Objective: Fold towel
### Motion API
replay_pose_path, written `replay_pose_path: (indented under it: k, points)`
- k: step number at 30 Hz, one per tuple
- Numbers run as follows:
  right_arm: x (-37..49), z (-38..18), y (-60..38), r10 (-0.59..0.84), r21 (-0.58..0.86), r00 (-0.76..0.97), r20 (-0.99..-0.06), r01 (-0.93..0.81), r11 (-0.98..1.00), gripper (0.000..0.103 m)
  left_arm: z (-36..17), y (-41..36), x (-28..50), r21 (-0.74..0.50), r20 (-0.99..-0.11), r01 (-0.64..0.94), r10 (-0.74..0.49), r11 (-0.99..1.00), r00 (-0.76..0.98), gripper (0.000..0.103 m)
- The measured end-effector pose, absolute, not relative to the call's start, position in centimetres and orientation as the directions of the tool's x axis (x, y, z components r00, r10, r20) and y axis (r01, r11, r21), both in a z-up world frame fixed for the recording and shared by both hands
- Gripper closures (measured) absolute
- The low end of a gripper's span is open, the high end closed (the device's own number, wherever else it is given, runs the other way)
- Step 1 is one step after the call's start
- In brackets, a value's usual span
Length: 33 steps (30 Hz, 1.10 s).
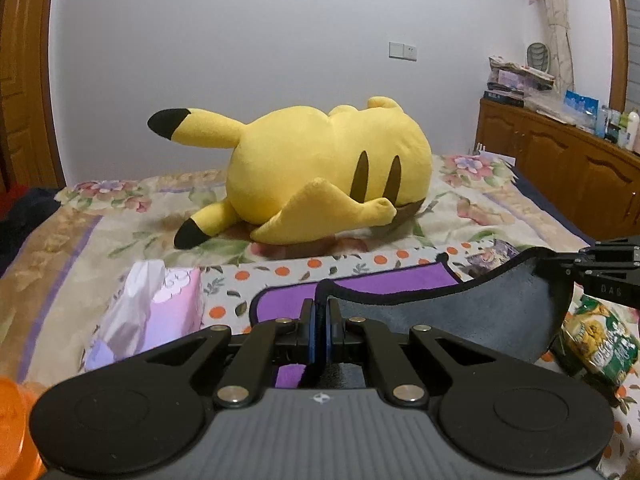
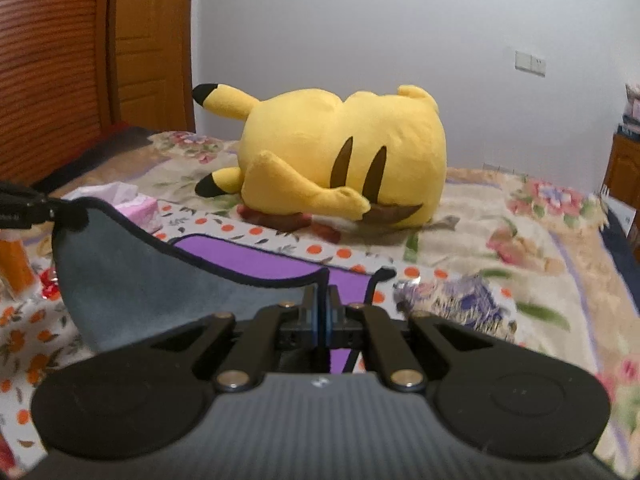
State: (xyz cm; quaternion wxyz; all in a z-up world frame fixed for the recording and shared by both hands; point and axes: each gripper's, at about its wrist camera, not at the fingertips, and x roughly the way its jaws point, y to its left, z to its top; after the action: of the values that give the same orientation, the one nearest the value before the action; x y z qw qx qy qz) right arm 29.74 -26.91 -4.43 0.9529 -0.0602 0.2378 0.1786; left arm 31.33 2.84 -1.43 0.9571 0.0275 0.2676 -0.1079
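The towel (image 1: 472, 312) is purple on one face and grey on the other, with a dark hem. It lies partly on the bed, and its near edge is lifted so the grey side faces me. My left gripper (image 1: 320, 308) is shut on one near corner. My right gripper (image 2: 322, 304) is shut on the other near corner of the towel (image 2: 152, 276). Each gripper shows at the edge of the other view: the right one (image 1: 576, 266), the left one (image 2: 48, 208). The edge sags between them.
A big yellow plush toy (image 1: 320, 172) lies on the flowered bedspread (image 1: 480, 208) beyond the towel. A pink tissue pack (image 1: 160, 300) sits left, a green snack bag (image 1: 596, 340) right, an orange object (image 2: 16, 268) far left. A wooden cabinet (image 1: 560, 160) stands right.
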Motion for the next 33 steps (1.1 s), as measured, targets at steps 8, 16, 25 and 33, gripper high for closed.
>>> replay_pose_path:
  k: [8,16,25,33]
  points:
    - [32.5,-3.4,-26.2,0.295,-0.075,0.836,-0.462,-0.368,0.927,0.099,0.0,2.5,34.1,0.020,-0.515,0.211,-0.171,0.977,0.840,0.098]
    - [34.4,-3.2,-25.4,0.253,-0.131,0.868,-0.427,-0.337,0.932,0.099,0.1,2.3,36.3,0.046,-0.505,0.195,-0.145,0.980,0.851,0.098]
    - [36.4,-4.7,-24.2,0.215,-0.190,0.874,-0.437,-0.323,0.927,0.099,-1.0,2.2,39.1,0.055,-0.509,0.157,-0.108,0.986,0.854,0.098]
    - [38.2,-6.2,-23.5,0.178,-0.220,0.873,-0.455,-0.303,0.927,0.099,-2.5,1.8,41.0,0.066,-0.510,0.128,-0.077,0.990,0.857,0.098]
